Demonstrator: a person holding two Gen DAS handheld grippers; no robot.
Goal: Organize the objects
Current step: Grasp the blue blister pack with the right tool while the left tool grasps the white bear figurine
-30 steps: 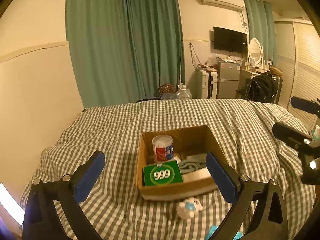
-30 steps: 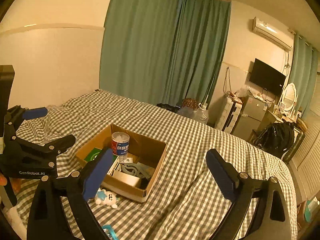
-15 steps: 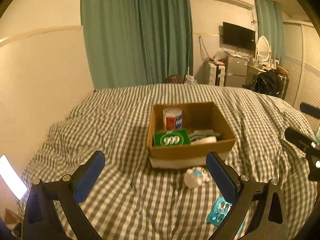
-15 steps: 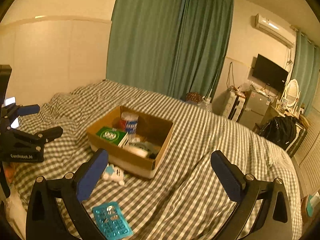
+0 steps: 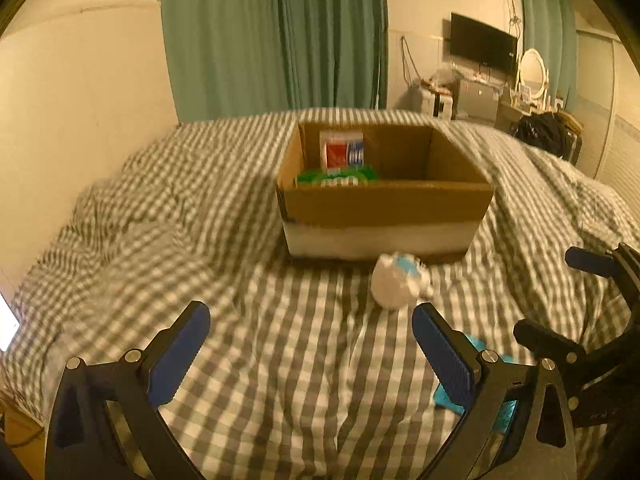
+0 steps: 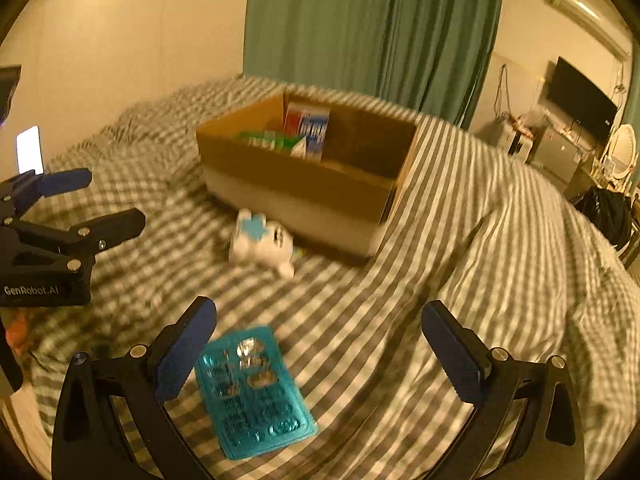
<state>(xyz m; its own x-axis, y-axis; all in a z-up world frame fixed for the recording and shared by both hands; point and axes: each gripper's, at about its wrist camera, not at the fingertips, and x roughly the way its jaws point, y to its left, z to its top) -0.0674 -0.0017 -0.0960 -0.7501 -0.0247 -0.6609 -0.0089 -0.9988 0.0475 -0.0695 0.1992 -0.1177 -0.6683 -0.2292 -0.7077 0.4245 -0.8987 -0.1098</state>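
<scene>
The open brown cardboard box [image 5: 384, 204] sits on the bed, on the grey-and-white checked cover [image 5: 260, 344], and inside it I can see a green carton [image 5: 340, 178] lying low against the near left wall, with a red, white and blue cylindrical container [image 5: 342, 152] standing upright behind it. The rest of the box's inside is hidden by the front wall from my left camera.

Right in front of the box, just beside its near wall, lies a small white plush toy with a light blue patch [image 6: 264, 242], on its side on the cover. Closer to me, flat on the cover, is a teal blister pack with clear bubbles [image 6: 252, 390]; from the right camera it's next to the left finger [image 6: 186, 354] of my right tool [image 6: 320, 354], not pinched by anything.

That right tool is spread wide with nothing between its blue pads. My left tool [image 5: 310, 350] is spread wide too and holds nothing, hovering over bare checked cover, well short of the plush toy.

Beyond the bed hang green curtains [image 5: 276, 36], and far right there's a dark wall-mounted television [image 5: 482, 42]. Both views are a little blurred.
</scene>
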